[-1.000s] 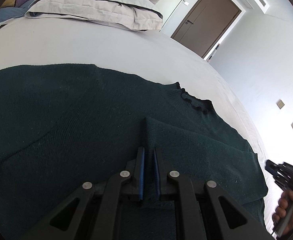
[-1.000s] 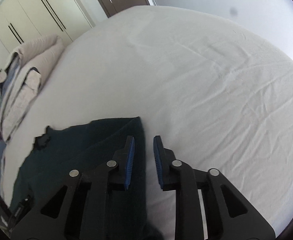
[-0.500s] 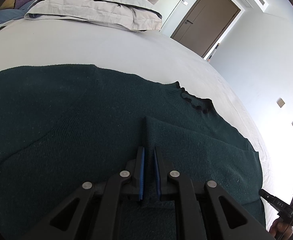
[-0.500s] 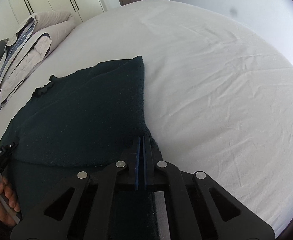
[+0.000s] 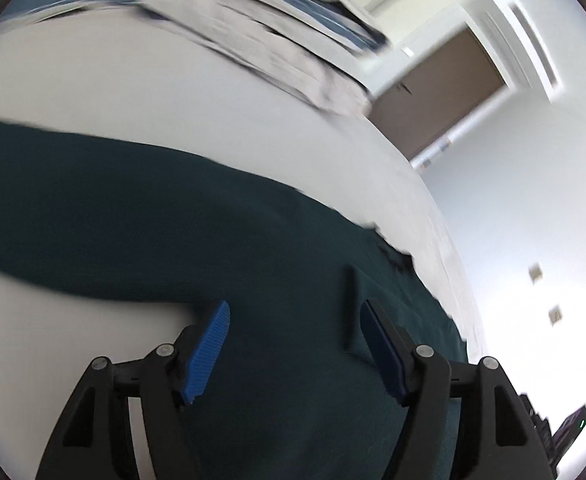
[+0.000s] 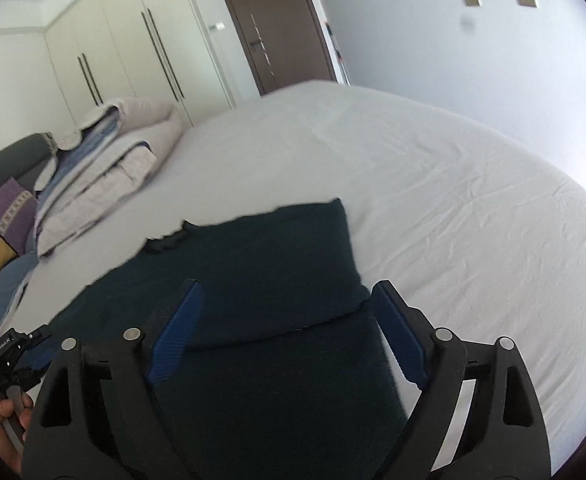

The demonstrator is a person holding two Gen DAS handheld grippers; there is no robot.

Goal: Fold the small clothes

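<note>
Left hand-held gripper label "GenRobot.AI"; both spread wide — dark sweater underneath.

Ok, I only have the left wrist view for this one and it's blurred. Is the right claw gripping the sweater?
Observer: No. The right claw is open, with its fingers spread over the dark green sweater and nothing pinched between them.
Reviewer: Has the sweater's right side been folded in?
Observer: Yes. A folded flap lies on top of the body, and its lower edge runs across between the two fingers.
</note>
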